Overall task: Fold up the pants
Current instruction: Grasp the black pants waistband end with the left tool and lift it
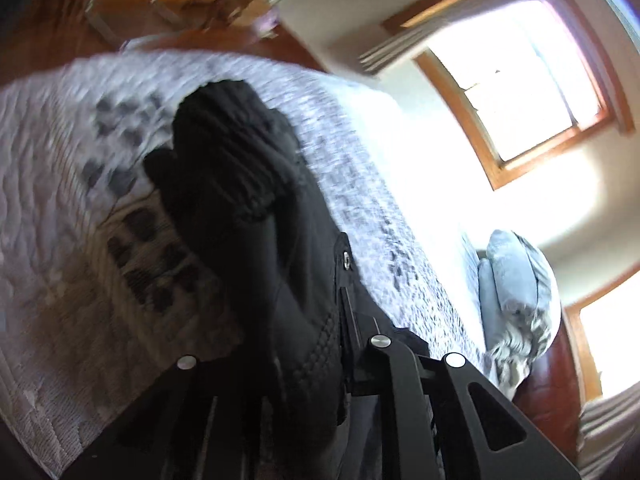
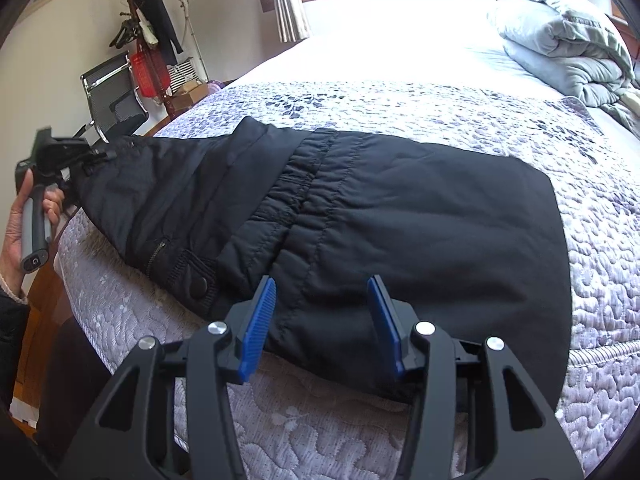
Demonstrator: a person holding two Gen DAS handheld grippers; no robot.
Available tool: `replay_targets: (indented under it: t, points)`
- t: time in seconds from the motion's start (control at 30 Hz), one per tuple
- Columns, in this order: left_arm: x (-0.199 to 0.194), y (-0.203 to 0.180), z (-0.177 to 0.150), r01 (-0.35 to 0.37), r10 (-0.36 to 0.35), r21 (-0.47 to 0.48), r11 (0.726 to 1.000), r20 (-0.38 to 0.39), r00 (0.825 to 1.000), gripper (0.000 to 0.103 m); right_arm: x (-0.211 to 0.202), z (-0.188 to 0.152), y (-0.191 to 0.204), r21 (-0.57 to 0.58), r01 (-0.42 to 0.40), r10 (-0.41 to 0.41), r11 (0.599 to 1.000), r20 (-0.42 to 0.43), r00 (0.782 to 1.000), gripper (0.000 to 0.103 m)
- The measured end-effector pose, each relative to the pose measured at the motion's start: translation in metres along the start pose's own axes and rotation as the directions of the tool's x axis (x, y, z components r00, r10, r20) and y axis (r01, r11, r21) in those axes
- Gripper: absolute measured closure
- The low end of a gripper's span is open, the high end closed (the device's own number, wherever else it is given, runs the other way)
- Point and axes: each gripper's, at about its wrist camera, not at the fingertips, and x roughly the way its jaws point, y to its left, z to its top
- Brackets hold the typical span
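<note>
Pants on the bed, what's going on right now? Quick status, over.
Left tongs shut on black pants' end, lifting it. Right tongs open above near edge. Nothing in the way on the bed.

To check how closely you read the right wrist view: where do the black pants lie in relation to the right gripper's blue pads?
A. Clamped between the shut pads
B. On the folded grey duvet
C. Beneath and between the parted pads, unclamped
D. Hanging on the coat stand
C: the right gripper has its blue pads standing apart above the black pants, which lie flat on the quilted bed.
</note>
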Motion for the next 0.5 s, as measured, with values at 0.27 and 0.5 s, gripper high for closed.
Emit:
replay_targets:
  t: [0.27,0.5]
  points:
    - [-0.014,-0.113,-0.043,0.058,-0.075,0.399,0.915,0.028,0.997,0.084,-0.013,-0.001,-0.021,0.064,0.016,-0.018,0.998,0.041,0.999,0.054]
    - [-0.012,-0.155,-0.118,0.107,-0.083,0.624,0.774,-0.068,0.994,0.076,-0.023,-0.004,-0.046,0.13,0.029,-0.038,0.991,0.067,0.997,0.053]
